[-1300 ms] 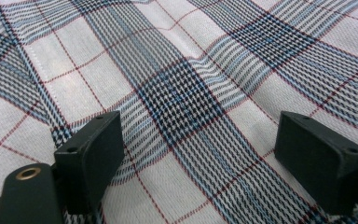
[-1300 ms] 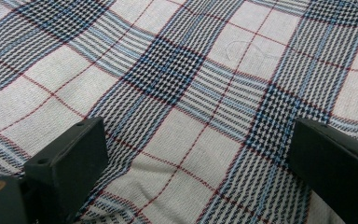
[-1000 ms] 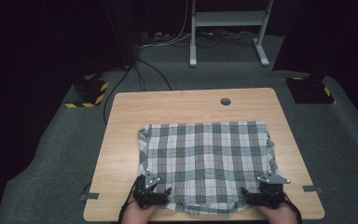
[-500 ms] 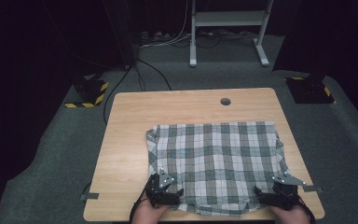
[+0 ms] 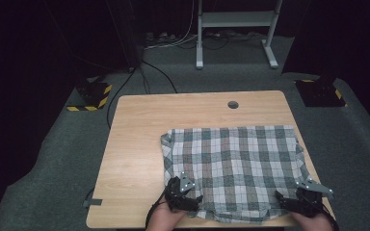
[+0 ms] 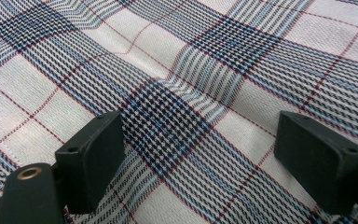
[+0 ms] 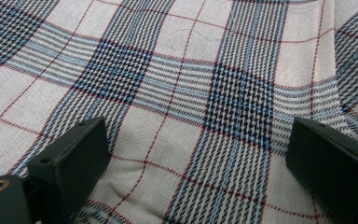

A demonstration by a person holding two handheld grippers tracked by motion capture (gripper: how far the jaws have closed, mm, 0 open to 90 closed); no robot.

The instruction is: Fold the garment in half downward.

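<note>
A plaid cloth [image 5: 231, 168] in white, dark blue and red lies spread over the right half of the wooden table [image 5: 139, 144]. Its near hem reaches the front edge. My left gripper [image 5: 185, 195] rests on the cloth's near left corner, and my right gripper [image 5: 294, 202] on its near right corner. In the left gripper view the jaws stand wide apart over flat cloth [image 6: 168, 116], so the left gripper [image 6: 200, 135] is open. The right gripper [image 7: 198, 140] is open the same way, with smooth cloth [image 7: 191, 93] lying between and under its jaws.
Bare wood runs along the table's left side and back, with a round cable hole [image 5: 232, 104] near the far edge. On the dark floor beyond stand two yellow-and-black striped bases [image 5: 90, 94] [image 5: 320, 91], cables and a white frame [image 5: 200, 38].
Both grippers have slid to the right along the table's front edge, and the cloth has shifted right with them. Its right edge now sits close to the table's right side.
</note>
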